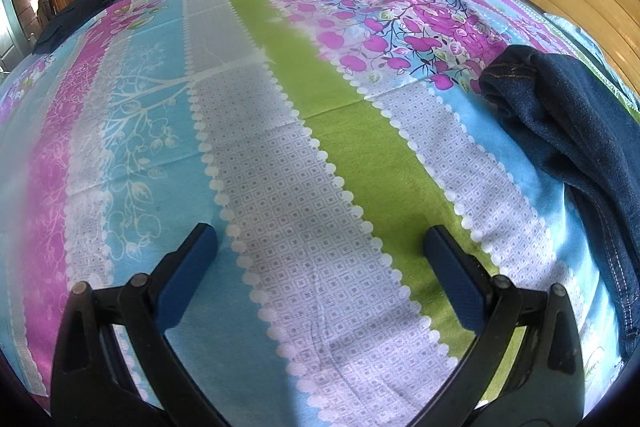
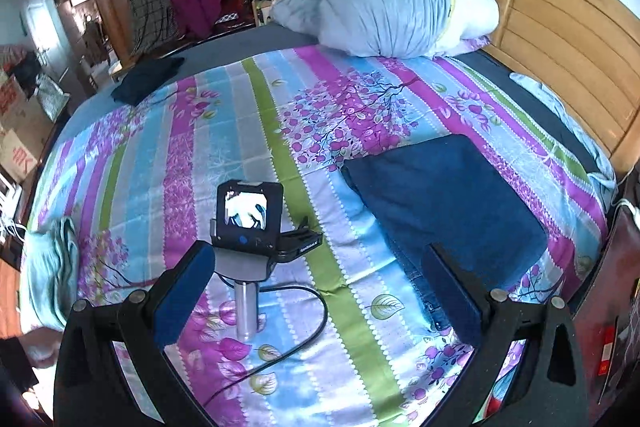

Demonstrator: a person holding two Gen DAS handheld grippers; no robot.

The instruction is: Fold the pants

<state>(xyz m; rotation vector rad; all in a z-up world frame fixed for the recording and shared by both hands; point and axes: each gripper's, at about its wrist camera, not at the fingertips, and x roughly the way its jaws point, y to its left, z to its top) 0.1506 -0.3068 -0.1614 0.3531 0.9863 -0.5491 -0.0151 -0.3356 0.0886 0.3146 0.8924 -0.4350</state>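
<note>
Dark blue denim pants lie folded into a flat rectangle on the striped floral bedsheet, right of centre in the right wrist view. My right gripper hangs open above the sheet, its right finger over the pants' near edge, nothing held. In the left wrist view the pants show at the right edge. My left gripper is open low over the bare sheet, left of the pants. The other gripper's camera unit with its cable stands on the bed left of the pants.
A bundled grey-blue quilt and pillows sit at the head of the bed by the wooden headboard. A dark folded garment lies at the far left corner; a light cloth at the left edge. Clothes and boxes stand beyond.
</note>
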